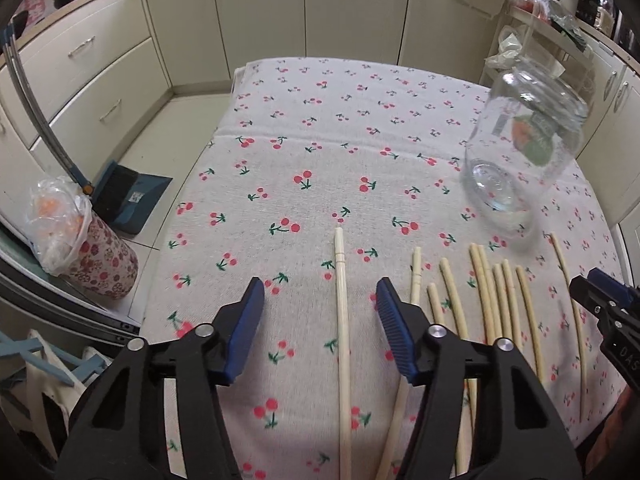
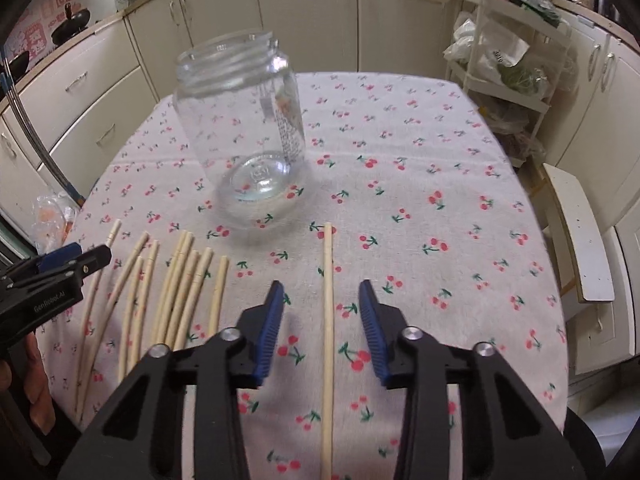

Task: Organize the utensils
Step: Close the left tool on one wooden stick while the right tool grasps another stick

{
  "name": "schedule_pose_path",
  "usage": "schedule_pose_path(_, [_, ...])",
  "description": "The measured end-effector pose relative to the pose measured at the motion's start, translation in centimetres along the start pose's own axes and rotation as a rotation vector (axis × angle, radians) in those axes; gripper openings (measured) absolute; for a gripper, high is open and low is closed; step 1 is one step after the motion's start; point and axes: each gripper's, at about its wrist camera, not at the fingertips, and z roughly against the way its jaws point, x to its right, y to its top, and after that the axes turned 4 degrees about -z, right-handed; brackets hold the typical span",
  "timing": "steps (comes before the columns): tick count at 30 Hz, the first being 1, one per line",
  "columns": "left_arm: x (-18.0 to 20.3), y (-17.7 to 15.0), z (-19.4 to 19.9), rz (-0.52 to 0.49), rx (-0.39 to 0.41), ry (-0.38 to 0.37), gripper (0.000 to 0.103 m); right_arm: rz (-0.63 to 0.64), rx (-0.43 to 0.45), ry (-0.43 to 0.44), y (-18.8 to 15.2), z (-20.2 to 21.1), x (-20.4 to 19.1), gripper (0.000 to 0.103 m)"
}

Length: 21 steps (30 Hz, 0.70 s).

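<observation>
Several pale wooden chopsticks (image 1: 488,304) lie side by side on the cherry-print tablecloth; they also show in the right wrist view (image 2: 176,296). An empty clear glass jar (image 1: 520,152) stands upright beyond them, also in the right wrist view (image 2: 248,132). My left gripper (image 1: 320,296) is open, its blue fingers on either side of one lone chopstick (image 1: 342,320). My right gripper (image 2: 322,300) is open, its fingers on either side of another lone chopstick (image 2: 328,320). Each gripper shows at the edge of the other's view.
The table (image 1: 320,128) carries a cherry-print cloth. Cream kitchen cabinets (image 1: 280,8) stand behind. A floral bin with a plastic bag (image 1: 80,240) and a dustpan (image 1: 132,196) are on the floor at left. A white rack (image 2: 512,52) and a white chair (image 2: 580,240) are at right.
</observation>
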Motion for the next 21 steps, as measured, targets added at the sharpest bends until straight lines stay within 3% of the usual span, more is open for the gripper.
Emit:
schedule_pose_path(6, [0.3,0.9,-1.1,-0.013,0.007,0.007,0.041,0.032,-0.011,0.002,0.5,-1.4,0.1,0.015])
schedule_pose_path(7, [0.4,1.1,-1.2,-0.014,0.009,0.008,0.035,0.037,-0.011,0.004,0.5,-1.5,0.1,0.009])
schedule_pose_path(12, [0.7,1.3,-1.5,-0.038,0.024,-0.009,0.007,0.049,0.006,0.015,0.4,-1.4,0.4,0.006])
schedule_pose_path(21, [-0.8,1.1,-0.4,0.01,0.055,-0.188,0.005,-0.037,0.038,0.092,0.9,0.1,1.2,0.006])
